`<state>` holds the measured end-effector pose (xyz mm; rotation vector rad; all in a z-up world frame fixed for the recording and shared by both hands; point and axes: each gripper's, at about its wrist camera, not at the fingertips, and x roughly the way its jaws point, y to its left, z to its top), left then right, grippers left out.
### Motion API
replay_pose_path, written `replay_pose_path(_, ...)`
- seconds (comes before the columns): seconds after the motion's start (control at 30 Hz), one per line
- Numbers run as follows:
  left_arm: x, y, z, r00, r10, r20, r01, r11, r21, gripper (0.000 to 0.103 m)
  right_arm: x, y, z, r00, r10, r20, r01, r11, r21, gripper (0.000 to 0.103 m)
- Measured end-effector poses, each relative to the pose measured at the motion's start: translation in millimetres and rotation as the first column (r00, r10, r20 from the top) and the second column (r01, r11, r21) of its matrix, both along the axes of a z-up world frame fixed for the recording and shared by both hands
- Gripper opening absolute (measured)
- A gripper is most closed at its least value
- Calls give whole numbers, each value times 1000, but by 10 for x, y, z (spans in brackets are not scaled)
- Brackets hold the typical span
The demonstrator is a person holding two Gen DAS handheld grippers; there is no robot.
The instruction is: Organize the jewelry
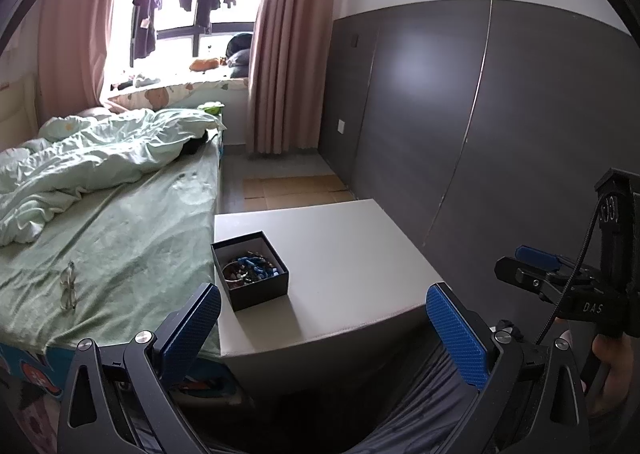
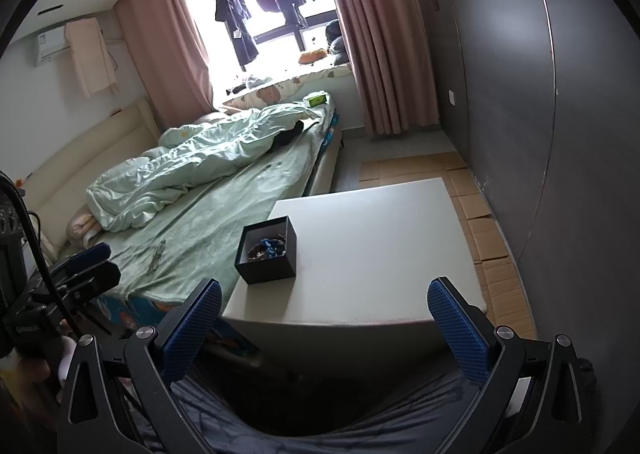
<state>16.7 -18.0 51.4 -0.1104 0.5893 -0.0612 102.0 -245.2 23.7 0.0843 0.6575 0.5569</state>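
Observation:
A small black open box (image 1: 251, 270) stands near the left edge of a white table (image 1: 340, 254). It holds a tangle of jewelry (image 1: 250, 268): blue beads, dark bracelets and a thin bangle. The box also shows in the right wrist view (image 2: 267, 251), with the jewelry (image 2: 268, 247) inside. My left gripper (image 1: 324, 318) is open and empty, short of the table's near edge. My right gripper (image 2: 325, 314) is open and empty, also short of the near edge (image 2: 328, 320). The right gripper shows at the right of the left wrist view (image 1: 532, 268).
A bed with a green sheet (image 1: 120, 238) and a rumpled quilt (image 1: 92, 158) adjoins the table's left side. A pair of glasses (image 1: 69, 286) lies on the sheet. A dark grey wardrobe wall (image 1: 460, 114) runs on the right. Cardboard sheets (image 2: 484, 230) cover the floor.

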Motion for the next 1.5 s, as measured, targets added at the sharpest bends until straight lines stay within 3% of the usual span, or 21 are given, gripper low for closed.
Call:
replay_pose_path(0.4, -23, 24, 3, 1000, 11, 7, -11, 1000, -14, 103, -15, -51, 2, 1000, 0, 4, 0, 1000, 13, 103)
replay_pose_path(1.13, -58, -74, -7, 1000, -3, 1, 3, 1000, 28, 103, -4, -37, -63, 1000, 6, -10, -6, 1000, 10, 103)
replay_pose_path(1.5, -101, -15, 27, 998, 61, 29, -62, 998, 26, 103, 4, -29, -72, 1000, 4, -7, -4, 1000, 11, 103)
